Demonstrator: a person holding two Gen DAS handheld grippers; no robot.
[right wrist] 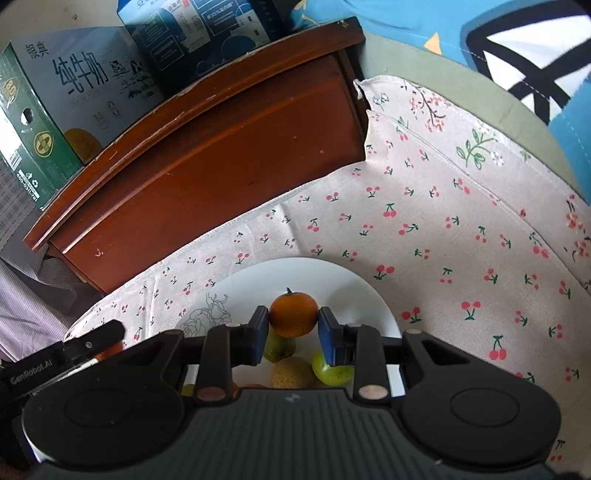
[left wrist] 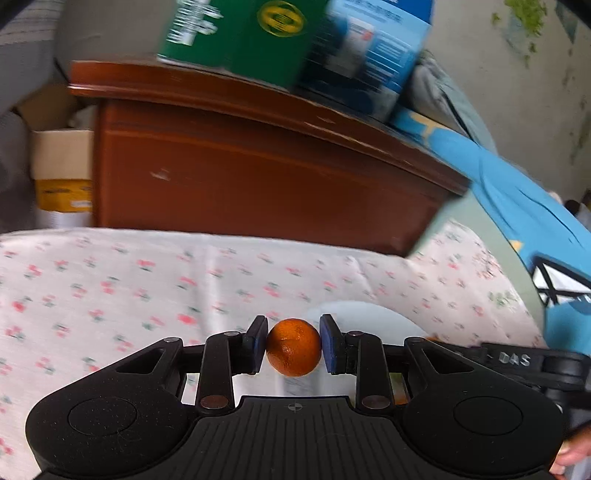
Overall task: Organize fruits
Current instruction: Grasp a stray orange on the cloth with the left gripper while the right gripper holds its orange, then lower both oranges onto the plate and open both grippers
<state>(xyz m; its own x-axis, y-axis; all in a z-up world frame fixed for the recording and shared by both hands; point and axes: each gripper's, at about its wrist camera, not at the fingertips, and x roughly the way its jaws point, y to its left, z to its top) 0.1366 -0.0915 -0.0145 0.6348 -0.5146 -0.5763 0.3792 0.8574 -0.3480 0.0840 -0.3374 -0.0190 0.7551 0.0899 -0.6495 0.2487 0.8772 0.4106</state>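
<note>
In the left wrist view my left gripper (left wrist: 293, 345) is shut on a small round orange (left wrist: 293, 347), its blue pads (left wrist: 258, 341) pressing both sides, held above the cherry-print cloth (left wrist: 110, 295). In the right wrist view my right gripper (right wrist: 293, 323) is shut on an orange with a green stem (right wrist: 293, 314) over a white plate (right wrist: 314, 277). On the plate below it lie two green fruits (right wrist: 332, 369) and a brown fruit (right wrist: 291, 373). Part of the left gripper (right wrist: 92, 339) shows at the lower left of that view.
A dark red wooden cabinet (right wrist: 207, 158) stands behind the cloth, with green (right wrist: 33, 122) and blue cartons (right wrist: 207, 33) on top. A blue patterned fabric (left wrist: 524, 206) lies to the right. A cardboard box (left wrist: 61, 162) sits left of the cabinet.
</note>
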